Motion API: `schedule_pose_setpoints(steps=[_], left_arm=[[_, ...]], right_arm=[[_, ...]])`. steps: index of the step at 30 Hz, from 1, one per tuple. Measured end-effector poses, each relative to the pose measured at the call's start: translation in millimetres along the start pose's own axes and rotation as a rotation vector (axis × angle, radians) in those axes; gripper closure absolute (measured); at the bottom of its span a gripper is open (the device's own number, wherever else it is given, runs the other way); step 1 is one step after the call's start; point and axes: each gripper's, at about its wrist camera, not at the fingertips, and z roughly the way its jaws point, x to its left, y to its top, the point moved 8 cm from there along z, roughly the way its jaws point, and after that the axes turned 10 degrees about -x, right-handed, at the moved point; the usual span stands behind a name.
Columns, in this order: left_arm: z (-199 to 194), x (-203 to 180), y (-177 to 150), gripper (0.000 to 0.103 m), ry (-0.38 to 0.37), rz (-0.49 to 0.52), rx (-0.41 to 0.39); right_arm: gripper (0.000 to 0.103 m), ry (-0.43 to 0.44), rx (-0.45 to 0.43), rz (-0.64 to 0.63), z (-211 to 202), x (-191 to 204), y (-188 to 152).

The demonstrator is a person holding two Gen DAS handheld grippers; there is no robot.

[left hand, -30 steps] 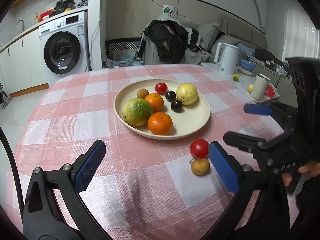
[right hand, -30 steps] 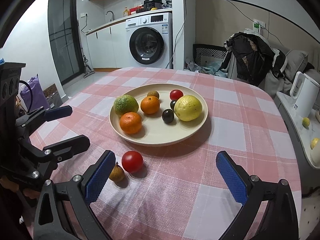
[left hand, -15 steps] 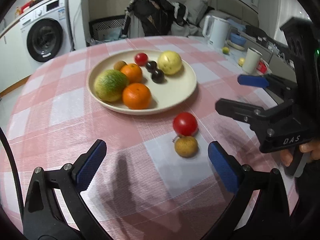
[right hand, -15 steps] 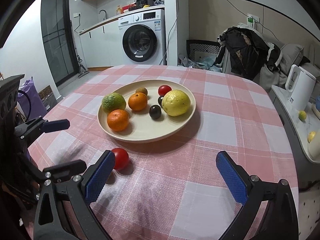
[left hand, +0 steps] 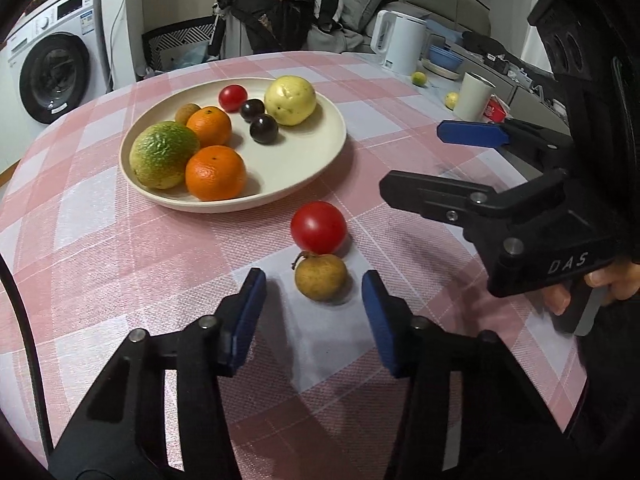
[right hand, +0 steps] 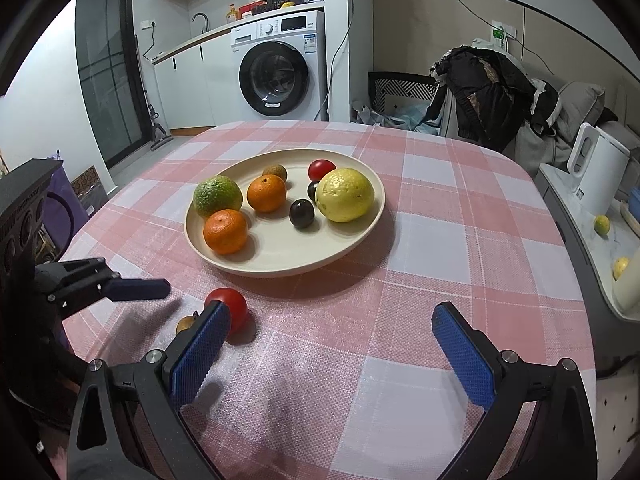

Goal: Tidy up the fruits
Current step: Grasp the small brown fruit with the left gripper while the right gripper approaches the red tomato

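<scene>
A cream plate (left hand: 304, 168) (right hand: 352, 252) on the pink checked tablecloth holds several fruits: a green one, two oranges, a yellow one, dark plums, a small tomato. A red tomato (left hand: 318, 227) (right hand: 232, 308) and a small brown fruit (left hand: 320, 277) (right hand: 186, 324) lie on the cloth in front of the plate. My left gripper (left hand: 314, 300) is open, its blue pads low on either side of the brown fruit, not touching it. My right gripper (right hand: 328, 332) is open and empty, to the right of the tomato; it also shows in the left wrist view (left hand: 436, 160).
A white kettle (left hand: 400, 46), a cup (left hand: 474, 96) and small fruits stand on a side counter right of the table. A washing machine (right hand: 280, 68) and a chair piled with clothes (right hand: 484, 92) are behind. The table's edge is close below both grippers.
My left gripper has moved forward and down to the brown fruit and its jaws have narrowed around it. The right gripper has drifted slightly, still open.
</scene>
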Motion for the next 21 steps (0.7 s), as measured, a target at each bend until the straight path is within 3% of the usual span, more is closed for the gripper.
schedule_pose_setpoints(steps=[6,13,21], left_arm=[[0.0,-3.5,1.0,0.079,-0.016,0.004,-0.003],[-8.5,-0.3,5.0,0.079,-0.024,-0.007,-0.034],[-28.8,22.5,15.9,0.079,0.023,-0.043,-0.109]], right_arm=[[0.000,0.001,0.001,-0.001,0.5,0.5,-0.1],[0.000,0.001,0.003,-0.003,0.6,1.7,-1.4],[0.000,0.000,0.004,0.001,1.2,2.1,-2.2]])
